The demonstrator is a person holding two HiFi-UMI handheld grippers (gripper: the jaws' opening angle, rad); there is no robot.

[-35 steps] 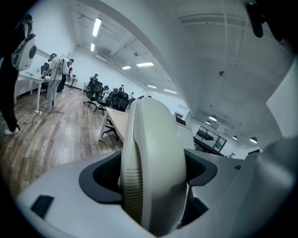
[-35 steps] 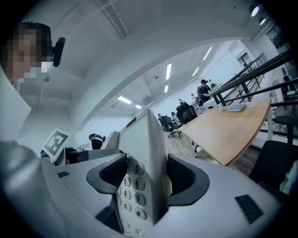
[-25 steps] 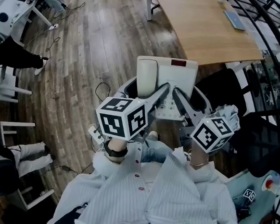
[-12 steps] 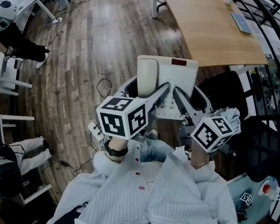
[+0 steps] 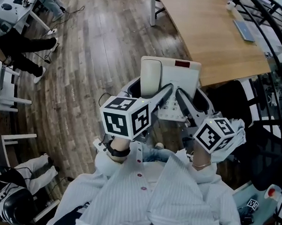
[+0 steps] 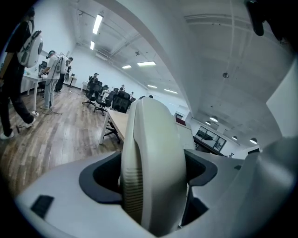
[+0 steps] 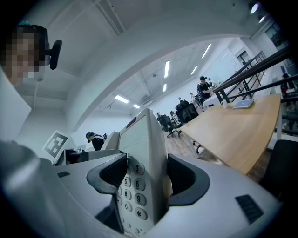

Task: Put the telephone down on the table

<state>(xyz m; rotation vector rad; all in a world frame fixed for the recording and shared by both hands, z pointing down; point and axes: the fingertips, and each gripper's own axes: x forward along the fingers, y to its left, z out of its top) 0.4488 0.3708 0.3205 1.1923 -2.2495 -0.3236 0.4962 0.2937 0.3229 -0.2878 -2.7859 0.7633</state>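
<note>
A white desk telephone (image 5: 175, 78) hangs in the air in front of the person, with its handset (image 5: 150, 76) on its left side. My left gripper (image 5: 147, 91) is shut on the handset side; in the left gripper view the handset (image 6: 153, 153) fills the gap between the jaws of the left gripper (image 6: 153, 179). My right gripper (image 5: 194, 100) is shut on the telephone's right side, and in the right gripper view the keypad (image 7: 132, 181) sits between the jaws of the right gripper (image 7: 145, 176). The wooden table (image 5: 211, 27) lies just ahead, to the right.
A flat bluish item (image 5: 244, 30) lies on the table's far right. Black chairs (image 5: 269, 144) and a dark railing (image 5: 279, 28) stand on the right. Wooden floor (image 5: 97, 48) spreads to the left, with people and white desks (image 5: 13, 7) at the far left.
Both grippers keep their hold on the telephone. The table's near edge has come closer to the telephone. The people at the left have shifted in the view.
</note>
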